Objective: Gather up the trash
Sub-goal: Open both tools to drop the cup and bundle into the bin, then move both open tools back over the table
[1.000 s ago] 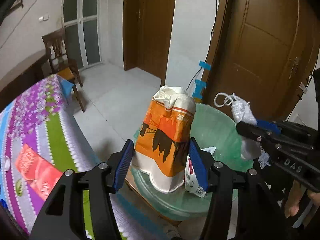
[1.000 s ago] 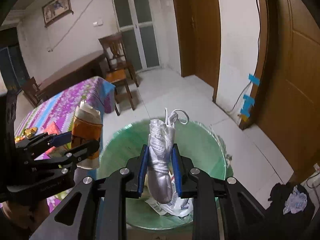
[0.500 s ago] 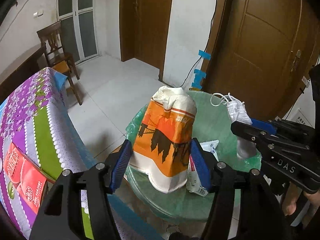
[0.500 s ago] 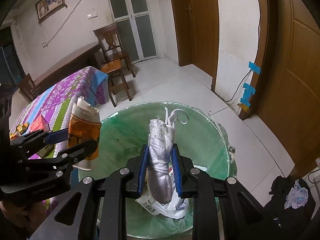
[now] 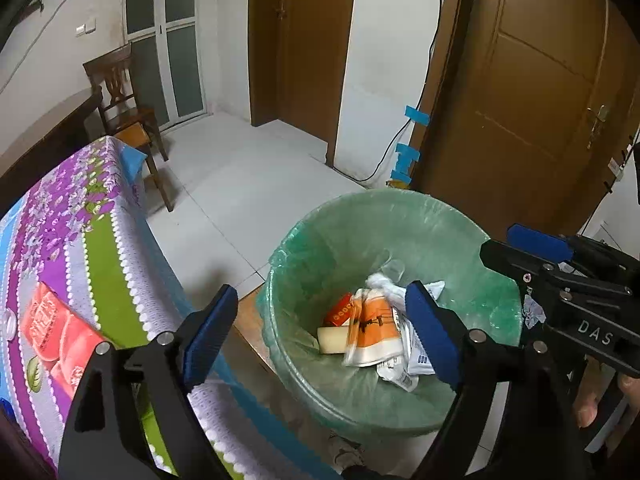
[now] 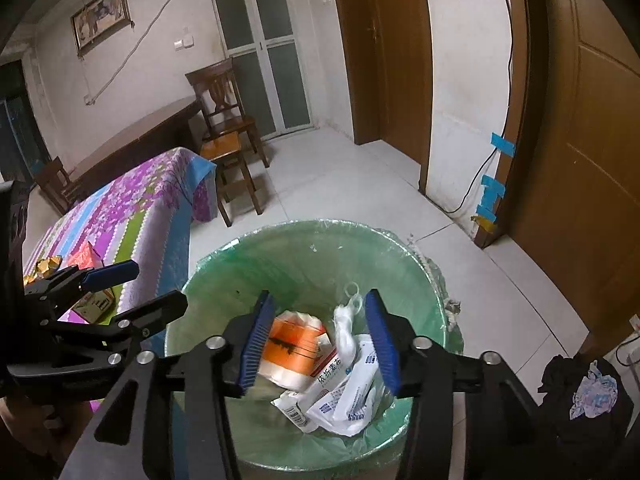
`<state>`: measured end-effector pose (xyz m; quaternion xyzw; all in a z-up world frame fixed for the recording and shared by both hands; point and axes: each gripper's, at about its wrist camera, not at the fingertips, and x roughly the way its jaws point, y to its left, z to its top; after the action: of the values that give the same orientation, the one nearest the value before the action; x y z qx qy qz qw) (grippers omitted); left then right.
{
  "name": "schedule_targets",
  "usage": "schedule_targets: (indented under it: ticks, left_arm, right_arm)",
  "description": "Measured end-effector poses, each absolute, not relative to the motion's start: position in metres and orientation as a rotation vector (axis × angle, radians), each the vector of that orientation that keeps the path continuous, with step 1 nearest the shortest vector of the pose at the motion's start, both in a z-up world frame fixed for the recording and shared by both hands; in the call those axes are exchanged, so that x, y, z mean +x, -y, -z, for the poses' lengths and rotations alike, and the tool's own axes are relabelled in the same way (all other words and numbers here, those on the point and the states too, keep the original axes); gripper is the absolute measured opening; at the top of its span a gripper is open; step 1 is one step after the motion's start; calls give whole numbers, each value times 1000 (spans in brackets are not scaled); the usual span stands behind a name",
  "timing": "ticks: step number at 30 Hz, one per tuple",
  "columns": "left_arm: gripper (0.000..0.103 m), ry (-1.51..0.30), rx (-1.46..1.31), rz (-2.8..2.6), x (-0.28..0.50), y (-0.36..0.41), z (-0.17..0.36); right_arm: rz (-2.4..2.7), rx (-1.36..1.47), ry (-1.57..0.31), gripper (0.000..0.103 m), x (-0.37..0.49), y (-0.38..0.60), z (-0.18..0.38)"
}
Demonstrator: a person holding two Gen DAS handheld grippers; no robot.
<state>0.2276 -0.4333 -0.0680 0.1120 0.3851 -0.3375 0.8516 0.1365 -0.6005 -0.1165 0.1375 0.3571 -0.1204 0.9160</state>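
A bin with a green liner [image 5: 332, 236] [image 6: 248, 268] stands on the floor beside the table. Inside it lie the orange and white bag [image 5: 374, 330] [image 6: 296, 346], the white face mask [image 6: 346, 332] [image 5: 384, 282] and white wrappers [image 6: 340, 396]. My left gripper [image 5: 320, 336] is open and empty above the bin's near rim; it also shows in the right wrist view [image 6: 138, 286]. My right gripper [image 6: 318, 344] is open and empty above the bin; it also shows in the left wrist view [image 5: 520, 244].
A table with a purple, green and blue striped cloth [image 5: 68, 240] [image 6: 132, 208] stands left of the bin, with a red packet [image 5: 52, 328] on it. A wooden chair [image 5: 128, 108] stands beyond it. Brown doors [image 5: 540, 100] and a wall cable are behind the bin.
Both grippers opened. The orange bag fell from the left gripper and the face mask from the right gripper into the bin.
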Motion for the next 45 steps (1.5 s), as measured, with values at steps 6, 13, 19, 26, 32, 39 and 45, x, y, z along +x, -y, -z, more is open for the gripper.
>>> schedule_targets:
  ticks: [6,13,19,26,32,39,45]
  left_arm:
    - [86,-779,235,706,217,413,53]
    - [89,-715,243,668,202,355,27]
    - [92,-667,232,618,198,285,2]
    - [94,-661,368,534,238,161,-9]
    - [93,-718,455,485,296,52,1]
    - [86,-814,627,536,327,21,45]
    - [70,-874,615,603,354,18,72]
  right_arm:
    - [227,243,-672,67,120,576,91]
    - [167,197,-593,83,99,523,67]
    - [79,202,-560,88,93,480,55]
    - [-78,150,-592,89,101,414,54]
    - [-186,100,-629,89,121,360,59]
    - [-247,75,-668,89,159,324,68]
    - [-296,53,-708,89,190,291,77]
